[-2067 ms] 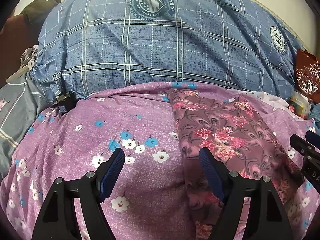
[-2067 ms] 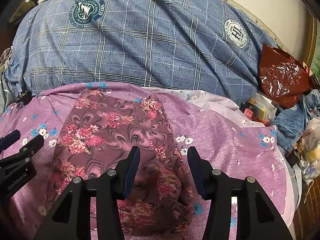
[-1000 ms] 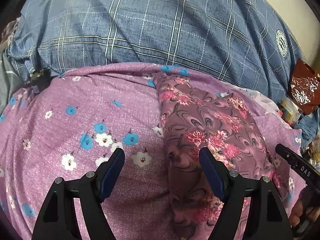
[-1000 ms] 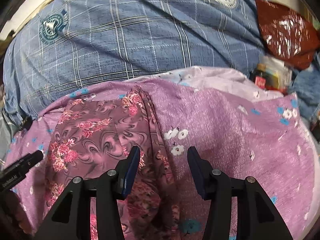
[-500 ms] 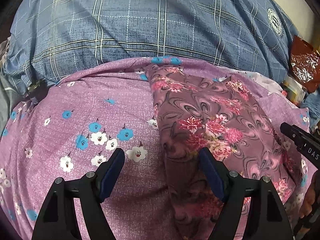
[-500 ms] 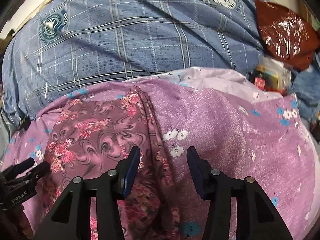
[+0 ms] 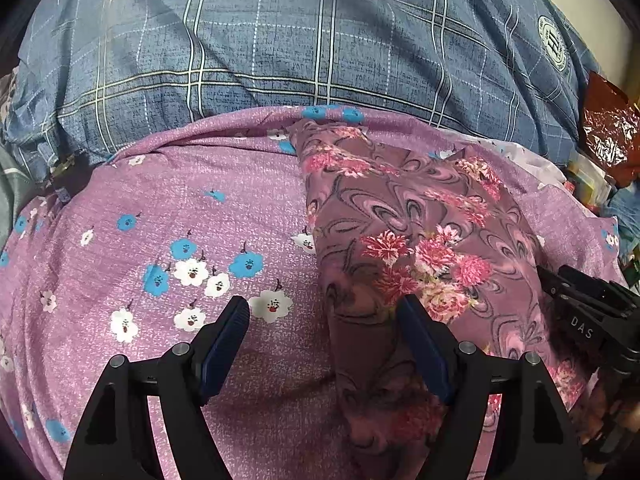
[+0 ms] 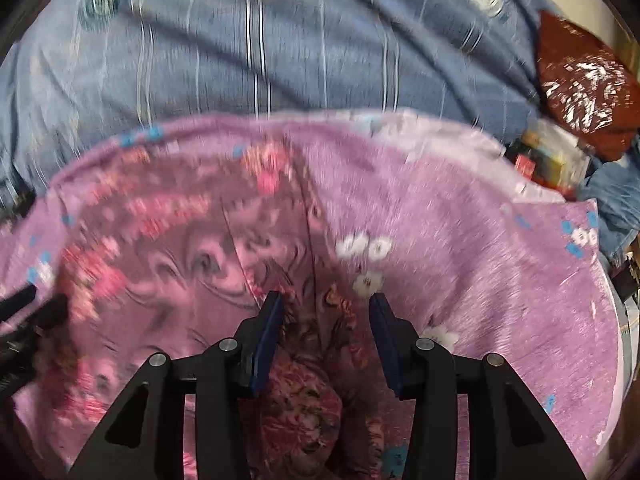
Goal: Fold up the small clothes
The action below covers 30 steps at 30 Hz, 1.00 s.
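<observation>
A mauve floral garment (image 7: 416,232) lies flat on the purple flowered bedsheet (image 7: 168,208), long edge running away from me. My left gripper (image 7: 324,320) is open and empty, straddling the garment's left edge near its near end. My right gripper (image 8: 326,316) is open and empty over the garment's right edge (image 8: 312,264); that view is motion-blurred. The right gripper's tip also shows at the right in the left wrist view (image 7: 580,300), and the left gripper's tip at the left in the right wrist view (image 8: 24,312).
A large blue plaid pillow or duvet (image 7: 304,36) rises behind the sheet. A dark red crinkled bag (image 8: 584,84) and small boxes (image 8: 548,160) sit at the far right, with blue denim (image 8: 612,200) beside them.
Both grippers stay open. The left gripper has shifted slightly toward the garment's left edge. The right gripper is moving now, blurring its view, and sits a little lower over the garment's right edge.
</observation>
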Available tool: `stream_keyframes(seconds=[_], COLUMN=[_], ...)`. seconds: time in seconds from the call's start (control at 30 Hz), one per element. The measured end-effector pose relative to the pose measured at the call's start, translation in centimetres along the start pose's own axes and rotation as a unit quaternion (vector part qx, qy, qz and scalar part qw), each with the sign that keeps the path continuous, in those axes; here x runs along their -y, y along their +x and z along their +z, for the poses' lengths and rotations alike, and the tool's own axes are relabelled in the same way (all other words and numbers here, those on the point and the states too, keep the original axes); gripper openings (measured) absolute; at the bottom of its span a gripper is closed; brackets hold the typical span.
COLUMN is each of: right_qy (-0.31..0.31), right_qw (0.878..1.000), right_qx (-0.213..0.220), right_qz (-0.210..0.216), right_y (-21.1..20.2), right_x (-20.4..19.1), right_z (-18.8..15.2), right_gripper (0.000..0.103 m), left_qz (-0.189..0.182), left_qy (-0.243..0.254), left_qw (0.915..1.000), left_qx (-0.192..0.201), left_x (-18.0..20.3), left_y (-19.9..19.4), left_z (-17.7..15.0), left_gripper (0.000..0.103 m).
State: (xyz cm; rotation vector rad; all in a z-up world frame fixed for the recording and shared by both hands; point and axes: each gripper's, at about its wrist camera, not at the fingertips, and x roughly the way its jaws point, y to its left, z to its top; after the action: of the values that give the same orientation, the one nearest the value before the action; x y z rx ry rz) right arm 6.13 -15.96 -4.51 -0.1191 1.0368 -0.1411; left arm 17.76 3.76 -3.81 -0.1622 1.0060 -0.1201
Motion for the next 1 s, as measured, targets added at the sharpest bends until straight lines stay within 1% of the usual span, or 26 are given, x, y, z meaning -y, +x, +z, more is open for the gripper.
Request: stream_keyframes(seconds=[0.07,0.1,0.13,0.23,0.3,0.37,0.43,0.47,0.53,0.6,0.63,0.67,0.73,0.77,0.8,0.87,0.9,0.93,1.0], right_qy=[0.001,0.007,0.014,0.057,0.103,0.155,0.180,0.184,0.195,0.209,0.213,0.215,0.217,0.216,0.215,0.210,0.204,0.194,0.177], right_qw=[1.000,1.000,0.999,0.994,0.983,0.962,0.945,0.943,0.939,0.930,0.927,0.923,0.918,0.916,0.913,0.899,0.895,0.893,0.899], right_qx=[0.001,0.003,0.005,0.005,-0.010,-0.037,-0.065,-0.075,-0.088,-0.093,-0.092,-0.093,-0.095,-0.096,-0.100,-0.117,-0.124,-0.126,-0.123], right_qz=[0.008,0.019,0.033,0.095,0.153,0.224,0.265,0.268,0.268,0.289,0.296,0.304,0.317,0.323,0.332,0.366,0.378,0.385,0.382], right_y=[-0.3,-0.5,-0.7,-0.8,-0.1,1.2,2.5,2.9,4.1,4.8,5.0,5.2,5.4,5.4,5.5,5.7,5.7,5.5,5.1], right_x=[0.4,0.8,1.2,3.4,5.3,7.3,8.2,8.3,8.7,8.8,8.9,8.9,8.5,8.5,8.3,7.8,7.4,7.0,6.5], right_z=[0.3,0.4,0.6,1.4,2.1,2.3,2.2,2.1,2.0,2.0,2.1,2.3,2.3,2.3,2.4,2.3,2.3,2.3,2.3], right_gripper=[0.045,0.046,0.047,0.048,0.051,0.055,0.056,0.056,0.058,0.058,0.059,0.061,0.062,0.062,0.062,0.062,0.062,0.062,0.062], left_qz=[-0.011,-0.022,-0.034,-0.072,-0.095,-0.115,-0.148,-0.161,-0.181,-0.199,-0.214,-0.225,-0.244,-0.250,-0.251,-0.243,-0.240,-0.239,-0.240], left_qy=[-0.010,-0.021,-0.033,-0.077,-0.102,-0.110,-0.121,-0.129,-0.140,-0.143,-0.144,-0.145,-0.144,-0.142,-0.136,-0.128,-0.124,-0.125,-0.129], left_qw=[0.9999,0.9995,0.9988,0.9943,0.9898,0.9863,0.9793,0.9757,0.9705,0.9661,0.9624,0.9596,0.9548,0.9537,0.9545,0.9582,0.9593,0.9599,0.9591], left_qx=[-0.004,-0.007,-0.009,-0.014,-0.030,-0.044,-0.066,-0.074,-0.076,-0.080,-0.085,-0.088,-0.090,-0.089,-0.087,-0.082,-0.080,-0.078,-0.076], left_x=[-0.5,-0.9,-1.4,-3.2,-4.3,-5.1,-5.7,-6.1,-6.6,-6.8,-6.9,-6.9,-6.9,-6.7,-6.6,-6.4,-6.3,-6.3,-6.4], left_y=[0.1,0.2,0.3,0.6,1.4,2.3,3.4,3.9,4.3,4.5,4.7,4.9,5.2,5.4,5.4,5.7,5.8,5.9,6.0], left_z=[0.3,0.6,0.9,1.7,2.1,2.4,2.6,2.6,2.7,2.8,2.8,2.8,2.8,2.9,2.9,3.0,3.0,2.9,2.9], left_gripper=[0.077,0.077,0.077,0.077,0.076,0.076,0.076,0.076,0.076,0.076,0.075,0.075,0.073,0.068,0.067,0.063,0.062,0.061,0.061])
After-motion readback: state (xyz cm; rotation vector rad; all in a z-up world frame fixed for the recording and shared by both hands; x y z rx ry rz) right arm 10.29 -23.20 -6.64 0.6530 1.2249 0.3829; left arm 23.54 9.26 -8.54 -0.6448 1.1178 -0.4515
